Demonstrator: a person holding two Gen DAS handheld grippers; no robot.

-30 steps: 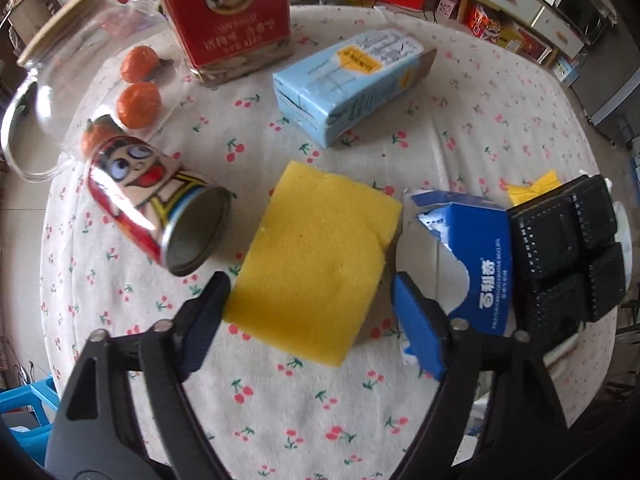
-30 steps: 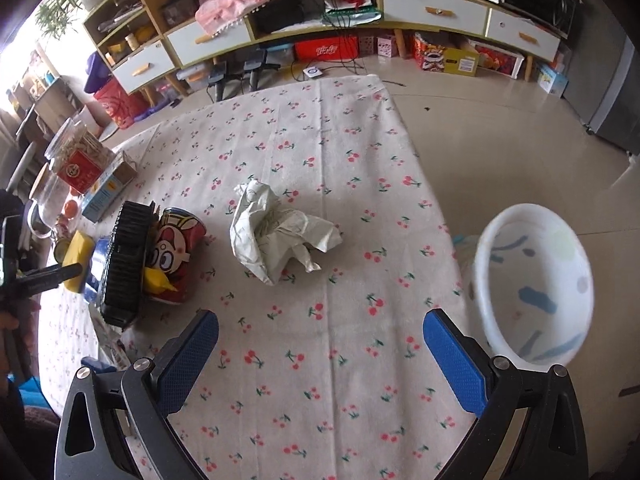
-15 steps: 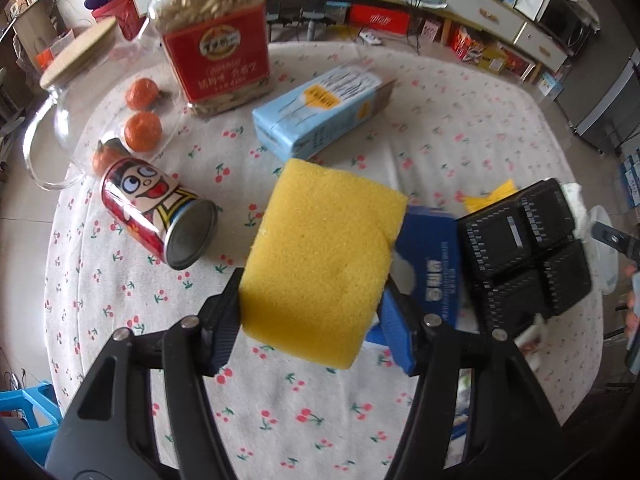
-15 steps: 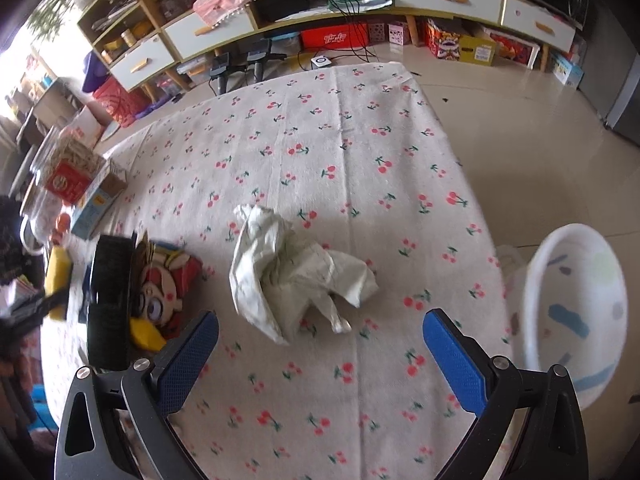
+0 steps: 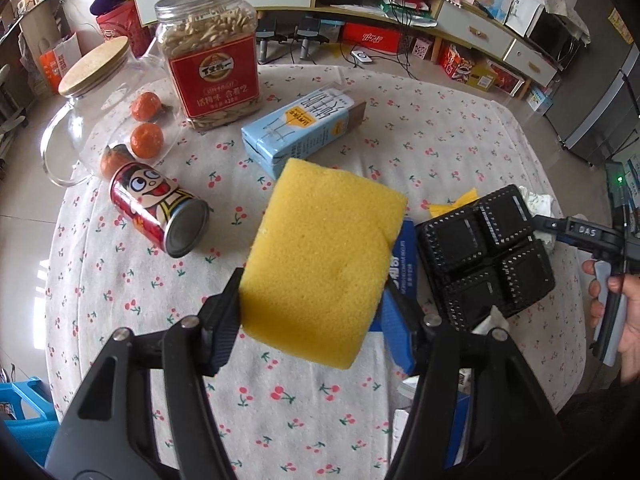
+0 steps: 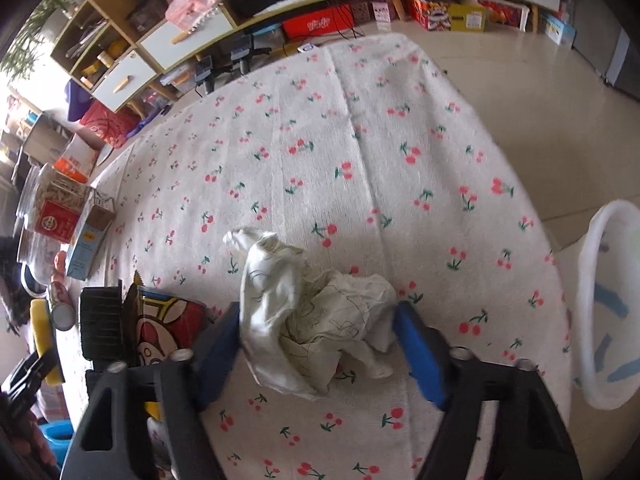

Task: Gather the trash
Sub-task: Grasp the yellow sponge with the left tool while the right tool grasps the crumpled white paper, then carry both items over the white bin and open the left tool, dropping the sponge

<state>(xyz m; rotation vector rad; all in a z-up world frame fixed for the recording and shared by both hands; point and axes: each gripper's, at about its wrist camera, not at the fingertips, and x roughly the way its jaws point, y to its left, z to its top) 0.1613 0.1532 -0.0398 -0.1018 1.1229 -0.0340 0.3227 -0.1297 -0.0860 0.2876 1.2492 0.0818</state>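
My left gripper (image 5: 312,316) is shut on a yellow sponge (image 5: 320,260) and holds it up above the cherry-print tablecloth (image 5: 120,280). My right gripper (image 6: 318,344) is closed around a crumpled white paper wad (image 6: 316,320) that lies on the cloth; both pads touch its sides. A white bin (image 6: 608,312) stands beside the table at the right of the right wrist view. Other trash on the table: a lying red cartoon can (image 5: 160,212), a light blue carton (image 5: 300,128), a dark blue box (image 5: 404,268) and a black plastic tray (image 5: 484,256).
A seed jar with a red label (image 5: 212,68), a glass jug with a wooden lid (image 5: 92,92) and small oranges (image 5: 146,124) stand at the table's far left. The table edge drops to a tiled floor (image 6: 540,92) on the right.
My left gripper closed on the sponge and lifted it off the cloth. My right gripper moved forward and down over the paper wad and narrowed onto it.
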